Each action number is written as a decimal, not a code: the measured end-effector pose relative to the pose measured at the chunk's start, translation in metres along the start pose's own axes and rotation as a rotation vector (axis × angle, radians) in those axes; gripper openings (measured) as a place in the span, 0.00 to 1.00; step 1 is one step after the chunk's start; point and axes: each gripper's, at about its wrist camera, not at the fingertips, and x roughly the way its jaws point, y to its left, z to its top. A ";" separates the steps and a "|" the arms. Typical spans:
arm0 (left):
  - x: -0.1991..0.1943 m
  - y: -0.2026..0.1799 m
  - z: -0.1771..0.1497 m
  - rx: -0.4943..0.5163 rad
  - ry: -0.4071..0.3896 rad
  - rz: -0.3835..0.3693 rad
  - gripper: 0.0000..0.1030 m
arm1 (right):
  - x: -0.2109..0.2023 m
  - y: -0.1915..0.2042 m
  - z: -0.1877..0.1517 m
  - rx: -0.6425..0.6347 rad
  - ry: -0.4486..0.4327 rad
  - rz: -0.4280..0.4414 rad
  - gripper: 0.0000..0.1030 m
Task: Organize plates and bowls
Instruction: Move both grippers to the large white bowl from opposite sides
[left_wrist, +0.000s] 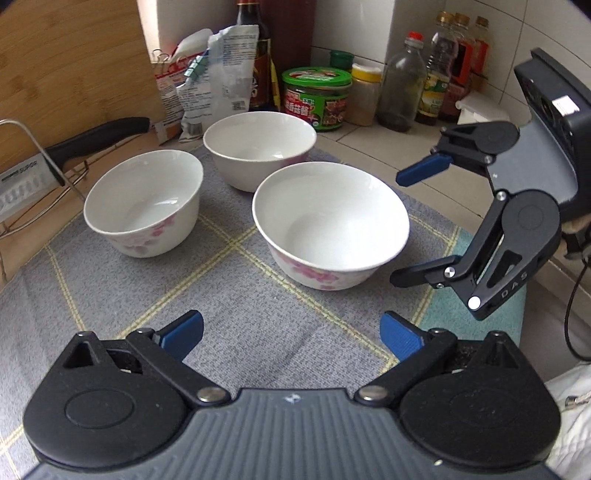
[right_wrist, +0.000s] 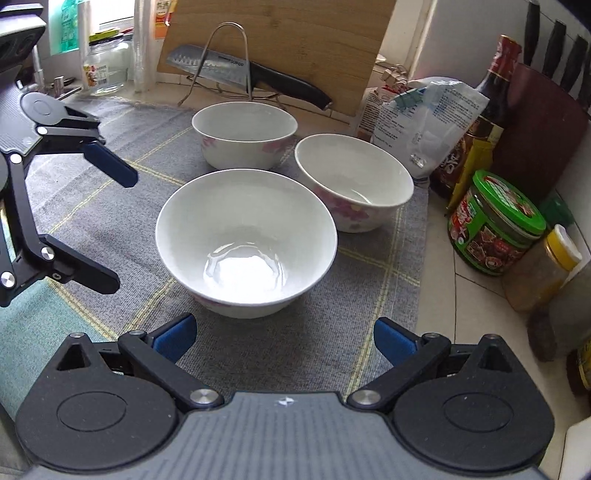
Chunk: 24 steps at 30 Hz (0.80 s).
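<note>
Sitting on woven grey cloth (right_wrist: 258, 354): three round glossy white bowls (right_wrist: 246, 242)

Two near wrist views, shared bowls (left_wrist: 328, 225)

Three bowls (right_wrist: 246, 242) (right_wrist: 354, 182) (right_wrist: 244, 134) grouped mid-frame on cloth (right_wrist: 155, 206); knife rack (right_wrist: 229, 66) behind at top, jars (right_wrist: 495, 225) along right edge.

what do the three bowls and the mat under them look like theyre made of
The three white bowls with pink flower prints look like glazed ceramic, likely porcelain: glossy surfaces with bright window glare inside. The grey mat with yellow grid lines looks like woven fabric: matte, with visible coarse weave.
</note>
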 end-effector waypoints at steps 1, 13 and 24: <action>0.003 -0.001 0.003 0.018 0.008 0.005 0.97 | 0.002 -0.002 0.002 -0.032 0.004 0.020 1.00; 0.030 -0.014 0.031 0.138 0.085 0.002 0.87 | 0.014 -0.011 0.013 -0.341 -0.005 0.211 0.99; 0.039 -0.022 0.043 0.188 0.101 0.000 0.84 | 0.014 -0.018 0.020 -0.460 -0.039 0.289 0.94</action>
